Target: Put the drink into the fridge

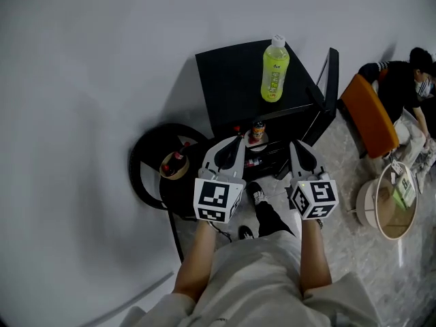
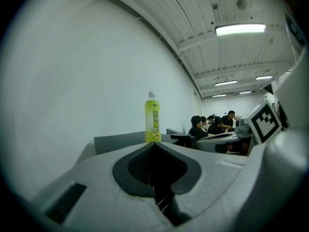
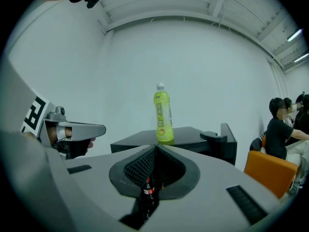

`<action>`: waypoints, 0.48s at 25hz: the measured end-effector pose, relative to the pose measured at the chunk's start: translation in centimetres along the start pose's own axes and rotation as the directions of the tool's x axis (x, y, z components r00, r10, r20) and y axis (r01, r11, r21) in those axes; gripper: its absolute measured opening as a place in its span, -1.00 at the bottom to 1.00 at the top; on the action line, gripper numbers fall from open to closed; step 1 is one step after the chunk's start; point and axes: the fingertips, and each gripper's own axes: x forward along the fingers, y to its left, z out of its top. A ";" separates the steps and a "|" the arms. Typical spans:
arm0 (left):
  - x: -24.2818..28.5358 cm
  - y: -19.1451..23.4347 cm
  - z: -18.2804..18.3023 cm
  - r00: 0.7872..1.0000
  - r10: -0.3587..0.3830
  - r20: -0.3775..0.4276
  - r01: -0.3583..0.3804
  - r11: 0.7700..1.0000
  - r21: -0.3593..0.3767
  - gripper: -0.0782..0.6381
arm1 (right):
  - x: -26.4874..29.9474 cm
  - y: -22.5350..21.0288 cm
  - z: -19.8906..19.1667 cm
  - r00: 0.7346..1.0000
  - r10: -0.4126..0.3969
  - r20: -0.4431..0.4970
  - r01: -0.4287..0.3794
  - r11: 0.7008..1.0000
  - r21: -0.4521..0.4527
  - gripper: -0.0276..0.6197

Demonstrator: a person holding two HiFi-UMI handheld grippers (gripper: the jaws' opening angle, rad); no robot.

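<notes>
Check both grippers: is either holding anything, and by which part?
Nothing is held. The left gripper and right gripper both have their jaws together with nothing between them. The green drink bottle stands free on top of the black fridge.

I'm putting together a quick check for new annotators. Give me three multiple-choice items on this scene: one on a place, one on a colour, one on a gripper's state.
1. Where does the tall bottle stand?
A. on top of the black fridge
B. on the floor
C. on a wall shelf

2. What colour is that bottle's body?
A. red
B. yellow-green
C. blue

3. How do the jaws of the right gripper stand?
A. wide apart
B. closed on the bottle
C. together, with nothing between them

Answers:
1 A: the head view shows the bottle upright on the fridge's top.
2 B: its body is yellow-green in all three views.
3 C: the right gripper view shows the pads meeting, with the bottle far beyond them.
</notes>
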 end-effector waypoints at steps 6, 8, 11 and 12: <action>3.6 3.2 2.2 1.000 0.003 0.002 -0.003 0.999 0.045 -0.76 | 6.4 -0.6 4.2 0.997 0.053 0.057 -0.054 0.998 0.010 -0.77; 4.9 4.4 3.0 1.000 0.004 0.003 -0.004 0.998 0.057 -0.76 | 8.8 -0.9 5.4 0.996 0.063 0.063 -0.063 0.998 0.008 -0.38; 6.8 6.4 3.8 1.000 0.016 0.006 -0.017 0.998 0.068 -0.76 | 12.2 -1.6 6.8 0.996 0.061 0.059 -0.061 0.998 -0.003 -0.07; 7.3 6.9 3.9 1.000 0.020 0.005 -0.020 0.997 0.068 -0.76 | 13.1 -1.7 7.0 0.997 0.059 0.049 -0.058 0.998 -0.014 -0.02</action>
